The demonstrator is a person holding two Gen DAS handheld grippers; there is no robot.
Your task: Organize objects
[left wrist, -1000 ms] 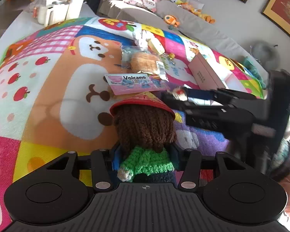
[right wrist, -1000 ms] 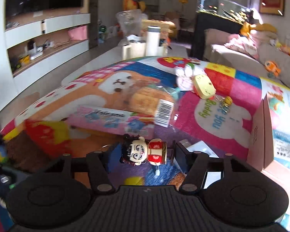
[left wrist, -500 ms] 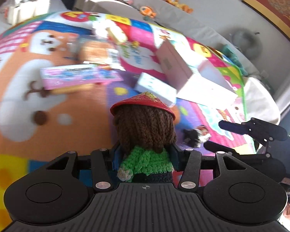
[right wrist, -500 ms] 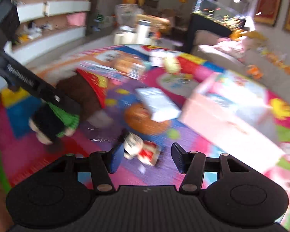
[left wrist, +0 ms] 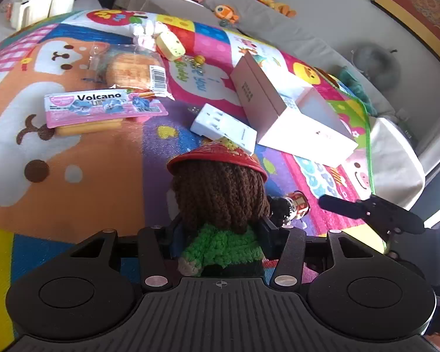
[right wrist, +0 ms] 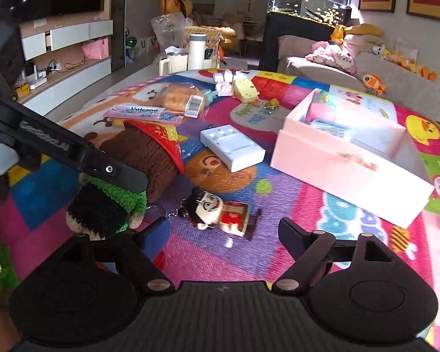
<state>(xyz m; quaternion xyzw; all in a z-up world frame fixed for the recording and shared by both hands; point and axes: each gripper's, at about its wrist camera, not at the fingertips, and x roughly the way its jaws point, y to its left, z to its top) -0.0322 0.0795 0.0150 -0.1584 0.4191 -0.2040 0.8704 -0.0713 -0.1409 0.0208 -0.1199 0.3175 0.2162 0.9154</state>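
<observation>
Clearly, the left gripper [left wrist: 220, 231] clamps the crocheted doll [left wrist: 220, 205] at its soft, light body (yielding yarn, unlikely to slip), above the mat [left wrist: 82, 182]. The right gripper [right wrist: 224, 231] gapes empty near the mat's front edge; the hard little figurine [right wrist: 220, 212] lies before it, best pinched across its torso.

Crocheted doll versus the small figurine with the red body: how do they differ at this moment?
The crocheted doll is clamped between the left gripper's jaws; the small figurine lies loose on the play mat, ahead of the open right gripper. The doll is soft brown and green yarn with a red hat; the figurine looks hard and glossy, with a painted face. The doll is clearly bulkier. Both are toy characters.
</observation>
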